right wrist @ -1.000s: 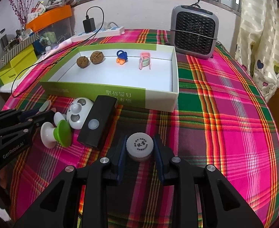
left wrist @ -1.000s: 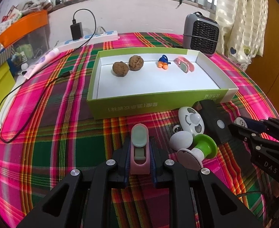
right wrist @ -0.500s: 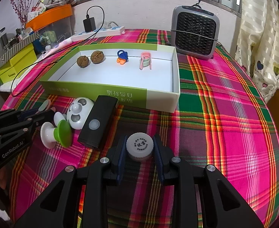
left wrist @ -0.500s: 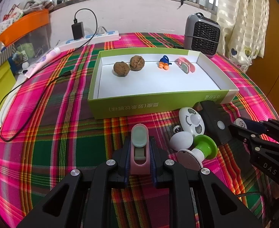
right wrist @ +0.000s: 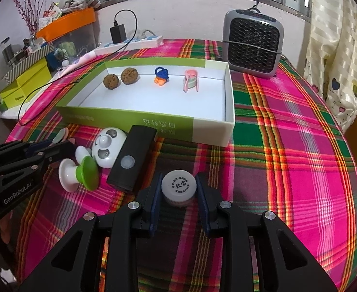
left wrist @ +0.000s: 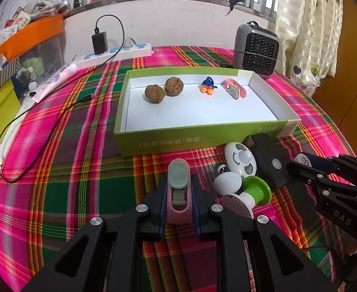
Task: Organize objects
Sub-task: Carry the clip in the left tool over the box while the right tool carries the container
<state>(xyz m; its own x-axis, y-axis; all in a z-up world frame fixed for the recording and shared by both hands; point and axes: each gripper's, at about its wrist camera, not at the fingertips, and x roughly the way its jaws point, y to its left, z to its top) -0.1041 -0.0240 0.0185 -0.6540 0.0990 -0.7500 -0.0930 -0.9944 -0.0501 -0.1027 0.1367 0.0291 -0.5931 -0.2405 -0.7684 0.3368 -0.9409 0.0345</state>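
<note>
Plaid cloth (left wrist: pixel 81 170) is covering the table, with the green box (left wrist: pixel 202 138) sitting at twelve o'clock from my left claw (left wrist: pixel 179 194), which is clamping a pink clip (left wrist: pixel 178 189) lengthwise, its grey pad pointing at the box where I judge it belongs beside the matching clip (left wrist: pixel 234 90). Switching views, my right claw (right wrist: pixel 179 192) is squeezing a white capped jar (right wrist: pixel 179 185) by its sides, cap up, probably to keep it level. Toys and a black device (right wrist: pixel 132 160) are waiting at ten o'clock.
</note>
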